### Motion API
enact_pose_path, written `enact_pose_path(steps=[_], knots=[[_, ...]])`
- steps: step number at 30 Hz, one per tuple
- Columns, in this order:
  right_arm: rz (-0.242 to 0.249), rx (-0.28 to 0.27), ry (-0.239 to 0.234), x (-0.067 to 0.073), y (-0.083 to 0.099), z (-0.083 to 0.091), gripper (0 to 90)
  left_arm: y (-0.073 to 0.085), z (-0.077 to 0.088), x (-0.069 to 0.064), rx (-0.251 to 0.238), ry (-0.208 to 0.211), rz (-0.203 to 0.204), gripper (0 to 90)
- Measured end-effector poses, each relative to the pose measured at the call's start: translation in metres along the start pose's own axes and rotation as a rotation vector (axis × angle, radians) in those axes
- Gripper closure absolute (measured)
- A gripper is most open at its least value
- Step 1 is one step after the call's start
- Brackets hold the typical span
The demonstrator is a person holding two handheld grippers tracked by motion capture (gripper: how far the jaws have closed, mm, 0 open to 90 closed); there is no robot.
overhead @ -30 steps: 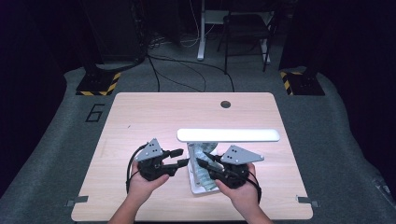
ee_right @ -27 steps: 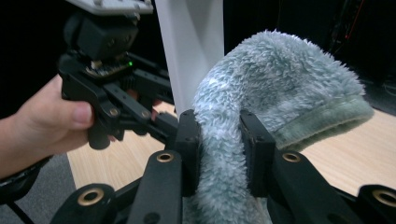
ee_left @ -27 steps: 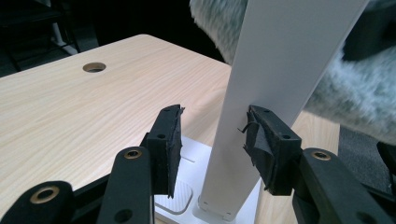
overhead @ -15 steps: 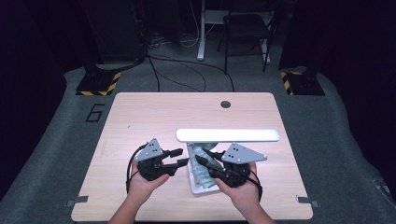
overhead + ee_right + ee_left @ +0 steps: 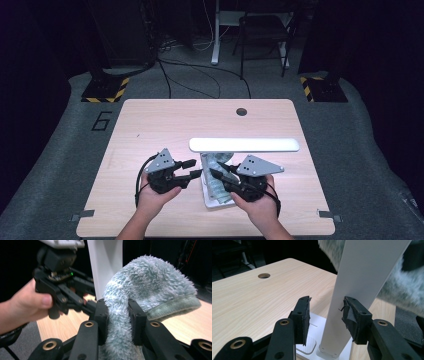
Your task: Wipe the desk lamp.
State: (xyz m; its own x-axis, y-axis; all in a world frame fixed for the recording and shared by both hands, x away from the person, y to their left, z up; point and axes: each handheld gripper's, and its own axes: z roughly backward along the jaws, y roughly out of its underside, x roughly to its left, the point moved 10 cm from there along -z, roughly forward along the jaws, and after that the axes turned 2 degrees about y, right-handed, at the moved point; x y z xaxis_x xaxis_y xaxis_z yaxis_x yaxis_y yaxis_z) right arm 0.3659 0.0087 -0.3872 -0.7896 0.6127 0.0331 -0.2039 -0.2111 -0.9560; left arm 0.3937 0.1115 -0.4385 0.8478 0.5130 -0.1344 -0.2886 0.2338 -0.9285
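Note:
A white desk lamp stands on the table's near middle, with its long head (image 5: 245, 145) level above its flat base (image 5: 209, 202). In the left gripper view the lamp's upright white arm (image 5: 359, 277) rises between the jaws of my left gripper (image 5: 325, 307). The right pad lies against the arm and the left pad stands off it. My right gripper (image 5: 117, 307) is shut on a fluffy grey-blue cloth (image 5: 150, 285), which drapes against the lamp arm (image 5: 105, 262). From above, both grippers (image 5: 195, 168) (image 5: 216, 174) meet at the lamp, with the cloth (image 5: 216, 161) under its head.
The light wooden table (image 5: 165, 125) has a round cable hole (image 5: 242, 111) near its far edge. Behind it on the grey floor are cables, a chair (image 5: 265, 30) and yellow-black striped blocks (image 5: 105, 90). The person's other hand (image 5: 27, 305) holds the left gripper close by.

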Motion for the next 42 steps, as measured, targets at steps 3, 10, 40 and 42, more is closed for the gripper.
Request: enact_pose_path(steps=[3, 10, 40, 42], knots=[[-0.007, -0.030, -0.007, -0.001, -0.009, 0.002, 73.3, 0.000, 0.000, -0.001, 0.001, 0.001, -0.005, 56.6], [-0.010, -0.098, -0.010, 0.000, -0.024, 0.010, 73.1, -0.002, 0.003, 0.000, -0.004, 0.023, -0.019, 51.1], [-0.045, -0.176, 0.016, -0.005, -0.034, 0.021, 74.6, -0.007, -0.024, -0.024, 0.012, 0.135, -0.122, 51.2], [-0.058, -0.184, 0.018, -0.004, -0.034, 0.023, 75.2, -0.007, -0.024, -0.025, 0.018, 0.125, -0.132, 51.6]])
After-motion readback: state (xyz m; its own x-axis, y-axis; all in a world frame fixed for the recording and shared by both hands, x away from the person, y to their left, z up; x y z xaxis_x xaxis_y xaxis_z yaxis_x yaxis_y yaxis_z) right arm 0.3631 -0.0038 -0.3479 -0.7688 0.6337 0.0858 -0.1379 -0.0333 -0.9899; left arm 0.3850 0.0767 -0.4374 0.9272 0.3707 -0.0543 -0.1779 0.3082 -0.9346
